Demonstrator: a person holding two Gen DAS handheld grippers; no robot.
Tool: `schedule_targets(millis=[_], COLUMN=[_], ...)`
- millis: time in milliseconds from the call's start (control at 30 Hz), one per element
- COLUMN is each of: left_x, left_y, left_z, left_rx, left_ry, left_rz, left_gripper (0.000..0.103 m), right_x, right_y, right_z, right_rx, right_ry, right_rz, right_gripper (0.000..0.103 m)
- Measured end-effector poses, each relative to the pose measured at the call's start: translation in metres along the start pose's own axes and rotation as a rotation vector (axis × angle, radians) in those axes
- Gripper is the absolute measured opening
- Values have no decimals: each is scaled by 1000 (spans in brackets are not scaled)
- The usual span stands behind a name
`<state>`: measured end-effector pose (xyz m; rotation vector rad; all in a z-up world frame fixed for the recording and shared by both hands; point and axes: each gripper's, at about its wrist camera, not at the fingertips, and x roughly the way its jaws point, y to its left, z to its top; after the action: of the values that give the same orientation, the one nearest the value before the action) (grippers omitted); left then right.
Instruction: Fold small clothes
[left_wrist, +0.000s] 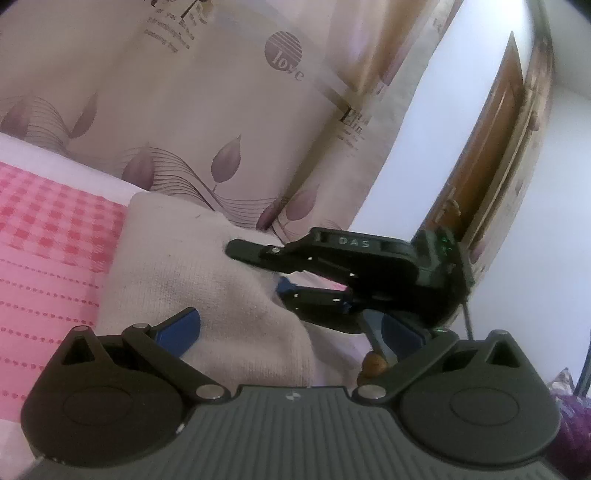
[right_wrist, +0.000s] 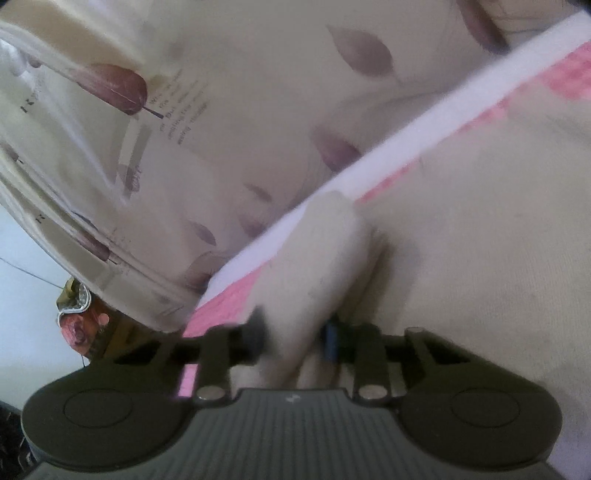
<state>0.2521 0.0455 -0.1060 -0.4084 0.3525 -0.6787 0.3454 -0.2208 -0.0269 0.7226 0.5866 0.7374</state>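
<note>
A cream knit garment (left_wrist: 192, 258) lies on the pink bedsheet (left_wrist: 48, 229). In the left wrist view my left gripper (left_wrist: 290, 332) stands wide open low over the garment's near part. Its blue pads (left_wrist: 177, 328) are far apart and press on nothing. My right gripper (left_wrist: 258, 267) reaches in from the right, with its fingers at the garment's right edge. In the right wrist view my right gripper (right_wrist: 295, 332) is shut on a raised fold (right_wrist: 325, 258) of the cream garment (right_wrist: 461, 258). The fold hides most of both pads.
A leaf-printed curtain (left_wrist: 221, 110) hangs close behind the bed, and fills the upper left of the right wrist view as the curtain (right_wrist: 184, 129). A wooden door (left_wrist: 491, 147) and a white wall stand to the right. The pink sheet (right_wrist: 221, 306) runs to the bed's edge.
</note>
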Motion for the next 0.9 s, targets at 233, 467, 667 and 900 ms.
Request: schedule_targets(millis=[233, 467, 667, 900], left_x=[-15, -17, -14, -14], left_y=[6, 15, 14, 14], left_z=[5, 9, 10, 8], left_rx=[-48, -111, -85, -84], left_ry=[-105, -125, -107, -103], left_rz=[67, 164, 182, 178], left_gripper=[103, 103, 103, 103], right_x=[-11, -18, -12, -19], right_y=[7, 6, -5, 6], right_z=[10, 26, 20, 10], right_rx=[33, 18, 69, 40], right_ry=[-84, -95, -29, -34], right_rz=[86, 67, -9, -42], right_gripper=[16, 14, 35, 100])
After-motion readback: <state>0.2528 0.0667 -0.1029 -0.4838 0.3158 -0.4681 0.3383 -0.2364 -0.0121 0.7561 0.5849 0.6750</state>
